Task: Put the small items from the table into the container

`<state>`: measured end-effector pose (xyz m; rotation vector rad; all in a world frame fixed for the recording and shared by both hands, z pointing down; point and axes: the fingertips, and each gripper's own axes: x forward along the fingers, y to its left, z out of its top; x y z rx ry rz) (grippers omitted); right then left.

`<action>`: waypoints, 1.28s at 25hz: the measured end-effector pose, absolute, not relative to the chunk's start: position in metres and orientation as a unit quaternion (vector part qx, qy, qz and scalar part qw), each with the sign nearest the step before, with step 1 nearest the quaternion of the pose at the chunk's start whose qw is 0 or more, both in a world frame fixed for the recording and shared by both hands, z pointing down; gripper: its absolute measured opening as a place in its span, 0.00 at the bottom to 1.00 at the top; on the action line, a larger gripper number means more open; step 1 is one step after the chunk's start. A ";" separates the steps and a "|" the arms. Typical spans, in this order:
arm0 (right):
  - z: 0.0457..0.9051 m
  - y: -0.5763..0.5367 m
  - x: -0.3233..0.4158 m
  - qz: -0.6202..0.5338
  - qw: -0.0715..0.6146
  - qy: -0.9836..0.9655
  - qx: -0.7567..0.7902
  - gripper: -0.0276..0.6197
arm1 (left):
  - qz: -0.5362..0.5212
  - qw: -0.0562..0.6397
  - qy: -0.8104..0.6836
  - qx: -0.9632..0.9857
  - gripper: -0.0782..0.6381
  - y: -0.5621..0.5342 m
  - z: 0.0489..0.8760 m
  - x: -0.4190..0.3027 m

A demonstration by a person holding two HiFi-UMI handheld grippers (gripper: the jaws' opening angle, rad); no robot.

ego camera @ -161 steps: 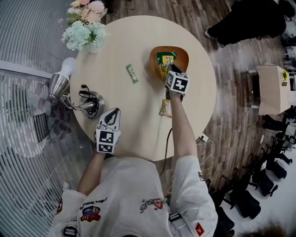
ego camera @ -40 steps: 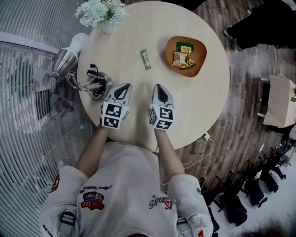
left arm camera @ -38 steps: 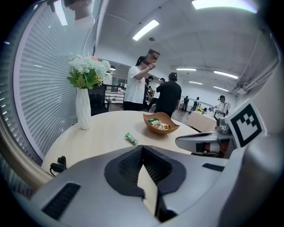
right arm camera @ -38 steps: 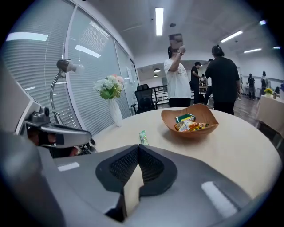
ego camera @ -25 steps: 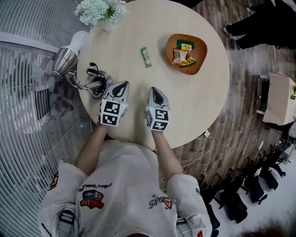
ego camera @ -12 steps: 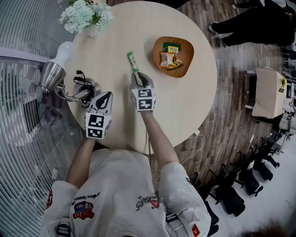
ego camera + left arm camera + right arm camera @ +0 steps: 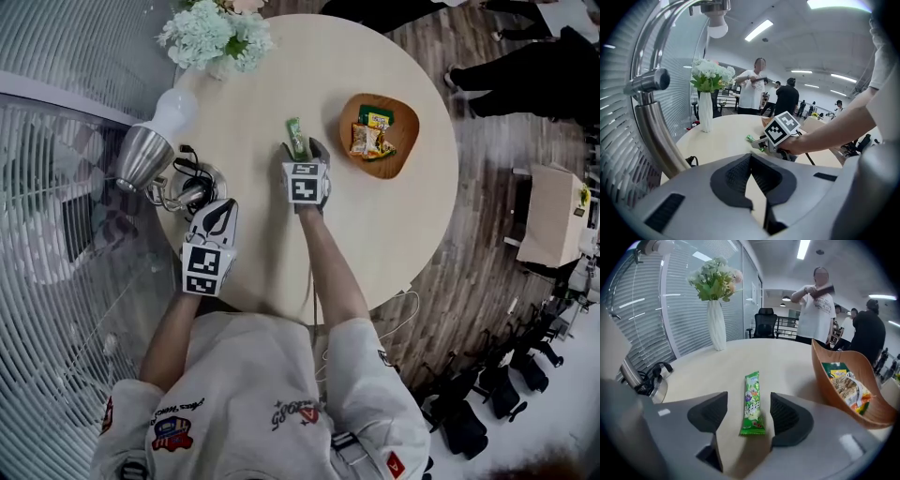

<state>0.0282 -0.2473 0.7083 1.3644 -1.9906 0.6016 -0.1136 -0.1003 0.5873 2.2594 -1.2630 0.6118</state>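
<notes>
A green snack packet [image 7: 752, 404] lies flat on the round table between the jaws of my right gripper [image 7: 747, 401]. The jaws are opening, and their pads stand clear of the packet on both sides. From above, the packet [image 7: 294, 132] pokes out ahead of the right gripper [image 7: 302, 148]. Just to its right, the wooden bowl [image 7: 389, 165] holds several snack packets [image 7: 367, 139]; in the right gripper view the bowl [image 7: 825, 380] is at the right. My left gripper [image 7: 222, 204] hangs shut and empty over the table's near left, by the lamp base.
A metal desk lamp [image 7: 152, 153] with a coiled cable [image 7: 190, 175] stands at the table's left edge. A white vase of flowers [image 7: 217, 36] is at the far left. People stand beyond the table. A glass wall with blinds runs along the left.
My right gripper has moved forward and down across the table to the green packet, and its jaws have gone from shut to open. The left gripper has shifted only slightly.
</notes>
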 end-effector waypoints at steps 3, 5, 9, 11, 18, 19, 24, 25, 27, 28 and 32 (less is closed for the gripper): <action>0.717 -0.243 0.034 0.237 0.333 -0.746 0.525 0.43 | 0.225 0.240 -0.467 0.821 0.12 -0.098 0.587 -0.121; 0.724 -0.239 0.037 0.245 0.338 -0.740 0.528 0.41 | 0.226 0.241 -0.470 0.818 0.12 -0.097 0.589 -0.126; 0.727 -0.231 0.031 0.258 0.338 -0.744 0.515 0.18 | 0.231 0.241 -0.474 0.815 0.12 -0.094 0.593 -0.132; 0.726 -0.230 0.030 0.256 0.338 -0.747 0.512 0.17 | 0.232 0.241 -0.474 0.815 0.12 -0.092 0.592 -0.130; 0.710 -0.222 0.030 0.267 0.312 -0.763 0.499 0.17 | 0.237 0.242 -0.470 0.815 0.12 -0.081 0.590 -0.123; 0.700 -0.223 0.028 0.262 0.300 -0.771 0.496 0.17 | 0.236 0.242 -0.470 0.816 0.12 -0.081 0.589 -0.122; 0.630 -0.241 0.053 0.205 0.240 -0.793 0.521 0.17 | 0.238 0.233 -0.462 0.822 0.12 -0.082 0.585 -0.110; 0.617 -0.245 0.067 0.195 0.231 -0.789 0.535 0.17 | 0.239 0.231 -0.460 0.823 0.12 -0.082 0.585 -0.108; 0.599 -0.252 0.103 0.183 0.219 -0.772 0.568 0.17 | 0.241 0.228 -0.458 0.825 0.12 -0.080 0.585 -0.102; 0.594 -0.254 0.123 0.181 0.215 -0.761 0.585 0.17 | 0.242 0.228 -0.456 0.825 0.12 -0.078 0.585 -0.098; 0.597 -0.253 0.202 0.193 0.222 -0.707 0.643 0.17 | 0.239 0.227 -0.455 0.827 0.12 -0.073 0.583 -0.086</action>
